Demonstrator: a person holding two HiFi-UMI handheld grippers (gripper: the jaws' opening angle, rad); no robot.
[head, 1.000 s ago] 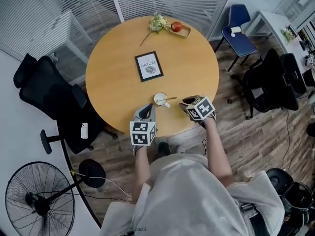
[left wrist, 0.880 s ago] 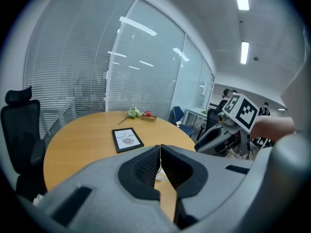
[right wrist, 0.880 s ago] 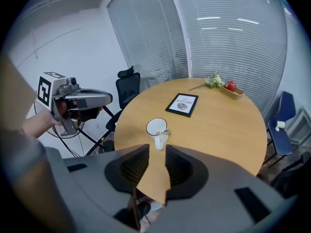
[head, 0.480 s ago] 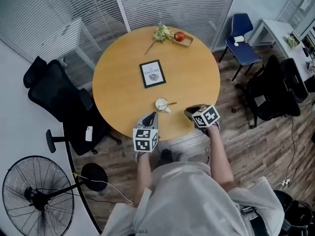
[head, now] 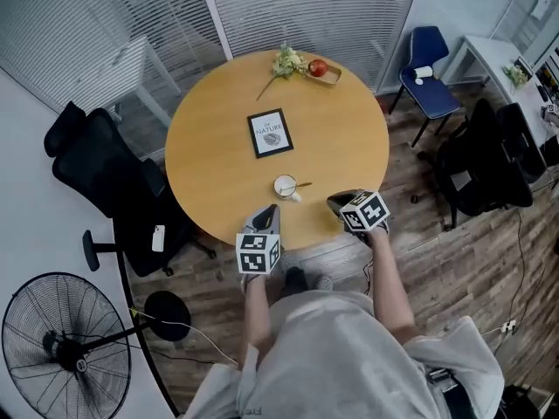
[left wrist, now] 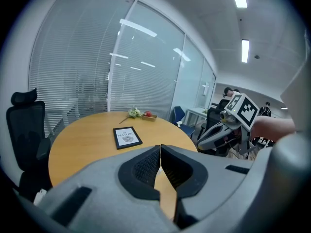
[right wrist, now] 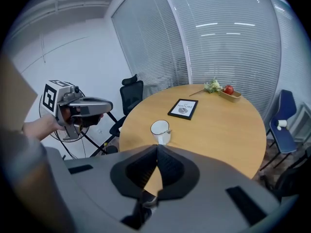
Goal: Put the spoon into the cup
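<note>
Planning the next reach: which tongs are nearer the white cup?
Left. The left tongs are close to the cup, on its near side and slightly to its left. The right tongs, jaws just closed on nothing, are farther off to its right.

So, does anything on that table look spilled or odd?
Nothing spilled. The cup stands upright with the spoon handle poking over its rim; only the flower sprig lies loose on the table beside the tray.

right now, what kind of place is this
Probably an office meeting room: a round table, a black office chair beside it, and glass walls hung with blinds.
</note>
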